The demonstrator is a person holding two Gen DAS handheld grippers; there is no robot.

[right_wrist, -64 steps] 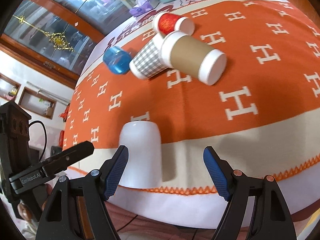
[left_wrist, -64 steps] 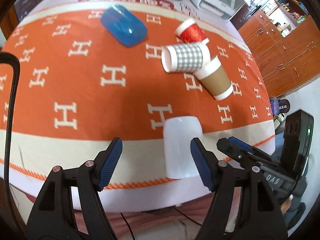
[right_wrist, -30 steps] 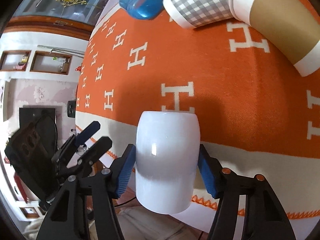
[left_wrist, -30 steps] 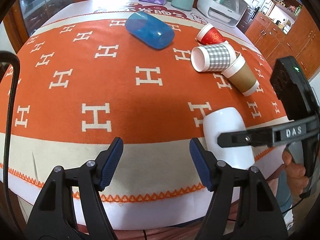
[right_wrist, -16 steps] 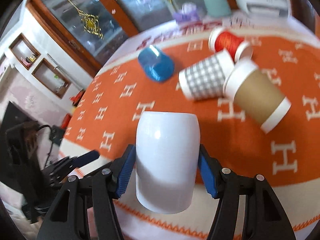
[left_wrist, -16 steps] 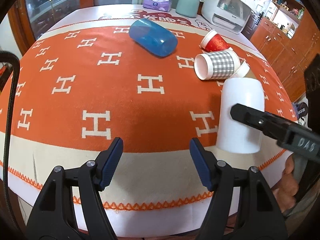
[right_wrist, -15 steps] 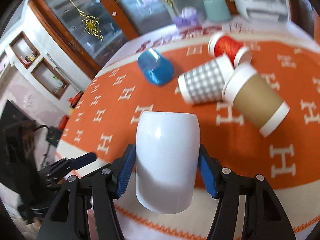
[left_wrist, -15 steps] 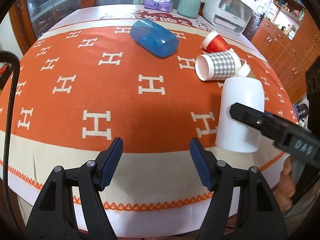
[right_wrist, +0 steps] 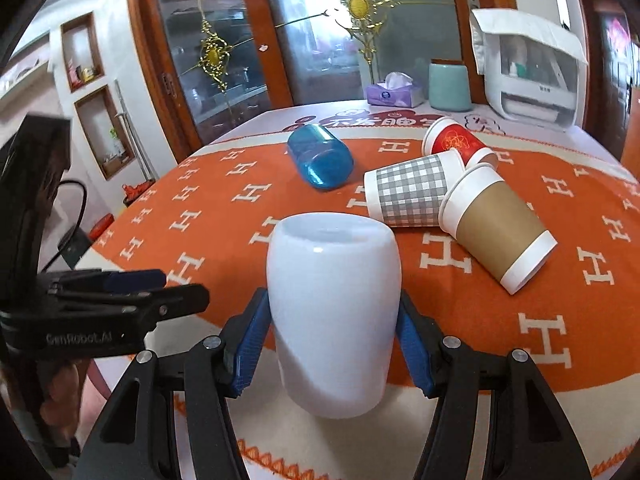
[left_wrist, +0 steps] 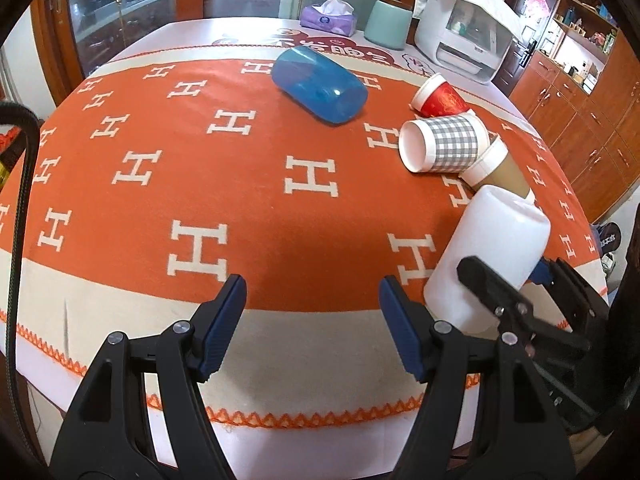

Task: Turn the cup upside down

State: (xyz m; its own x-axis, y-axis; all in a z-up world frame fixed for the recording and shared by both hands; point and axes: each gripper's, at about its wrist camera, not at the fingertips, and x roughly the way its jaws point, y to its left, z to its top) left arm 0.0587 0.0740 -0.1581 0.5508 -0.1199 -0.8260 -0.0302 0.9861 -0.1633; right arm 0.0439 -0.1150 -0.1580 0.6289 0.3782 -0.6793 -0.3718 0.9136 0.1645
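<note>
A plain white cup (right_wrist: 334, 320) stands near the table's front edge with its closed end up. My right gripper (right_wrist: 332, 344) is shut on the white cup, one blue pad on each side. In the left wrist view the white cup (left_wrist: 490, 256) stands slightly tilted at the right, held by the right gripper (left_wrist: 516, 280). My left gripper (left_wrist: 312, 328) is open and empty over the front edge of the orange cloth (left_wrist: 224, 184), left of the cup.
A blue cup (left_wrist: 320, 86) lies on its side at the back. A red paper cup (left_wrist: 440, 100), a checked paper cup (left_wrist: 444, 144) and a brown paper cup (right_wrist: 498, 224) lie together behind the white cup. A tissue box (left_wrist: 328, 20), a teal jar (left_wrist: 388, 24) and a white appliance (left_wrist: 468, 40) stand at the far edge.
My right gripper closed on the white cup lying on its side and turned it up onto its mouth. My left gripper stayed open and drew back a little.
</note>
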